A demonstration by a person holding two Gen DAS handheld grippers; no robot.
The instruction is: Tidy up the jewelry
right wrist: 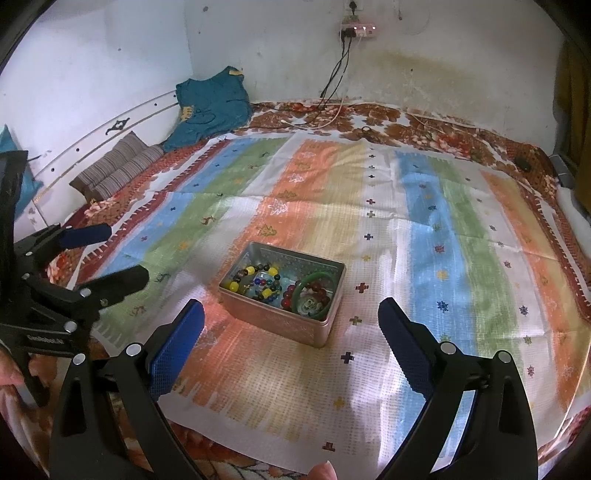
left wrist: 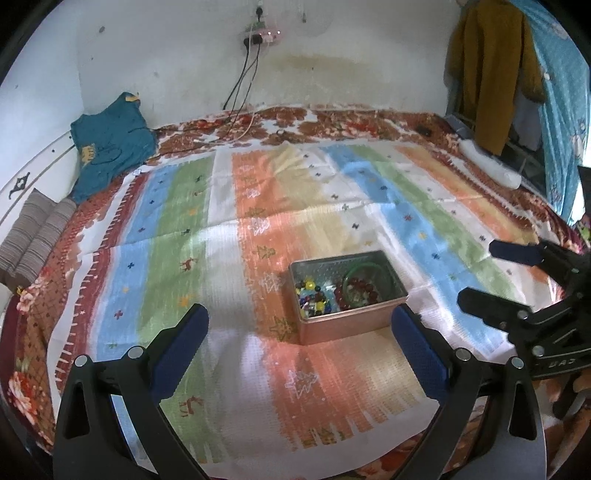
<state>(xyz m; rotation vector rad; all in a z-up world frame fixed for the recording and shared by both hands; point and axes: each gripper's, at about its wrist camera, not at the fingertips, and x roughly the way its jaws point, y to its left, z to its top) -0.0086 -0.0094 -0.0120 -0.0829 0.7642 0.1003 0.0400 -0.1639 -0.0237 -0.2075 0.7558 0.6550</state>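
Status: all jewelry in view lies inside the metal box (right wrist: pixel 282 295), which sits open-topped on the striped cloth (right wrist: pixel 424 229) at centre frame in the right wrist view and right of centre in the left wrist view. Contents: a multicoloured bead bracelet (right wrist: pixel 258 280) in the left part of the box, a dark red bead bracelet (right wrist: pixel 314 291) and a green bangle (right wrist: pixel 317 295) in the right part, the bangle tilted against the red beads. No loose pieces show on the cloth. Judgement: the gathering step looks done or nearly so. No lid or other container appears in either view, so what remains, if anything, cannot be determined.

Left gripper (left wrist: pixel 299 332): fingers spread wide, holding nothing, low in the frame with the box just ahead between the tips. Right gripper (right wrist: pixel 291 325): fingers likewise wide apart and empty, box just beyond them.

Surroundings: the cloth covers a bed with a floral blanket (right wrist: pixel 443 136). A teal garment (right wrist: pixel 210 107) and a striped cushion (right wrist: pixel 118 166) lie upper left; cables (right wrist: pixel 332 96) hang from a wall socket strip (right wrist: pixel 358 29) at top. An ochre garment (left wrist: pixel 491 74) hangs upper right in the left wrist view.

Obstructions: none near the box; the two grippers are close to each other at the frame edges.
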